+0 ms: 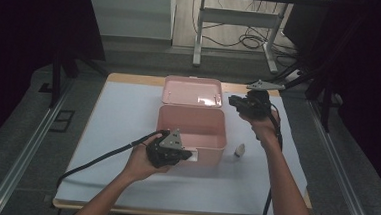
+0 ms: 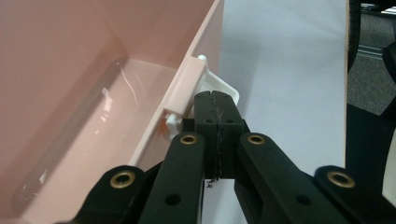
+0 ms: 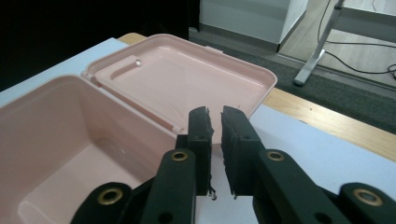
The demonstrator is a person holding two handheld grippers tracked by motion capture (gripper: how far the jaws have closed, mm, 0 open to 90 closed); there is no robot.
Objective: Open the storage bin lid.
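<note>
The pink box [image 1: 192, 127] is placed at the middle of the table [image 1: 117, 133], its lid [image 1: 193, 91] thrown back flat behind it. At the near wall, the left claw [image 1: 188, 155] is pressed together just beside the white latch [image 2: 219, 88]; nothing is seen held in it. Farther off, by the lid's right edge, the right claw [image 3: 215, 121] is held slightly apart, gripping nothing. If the lid is to be swung shut, the box is best steadied at the front while the lid's rim is caught squarely. A small white object [image 1: 239, 150] is left right of the box.

a small white object [image 1: 239, 150] lies on the pale blue table cover [image 1: 123, 113].
</note>
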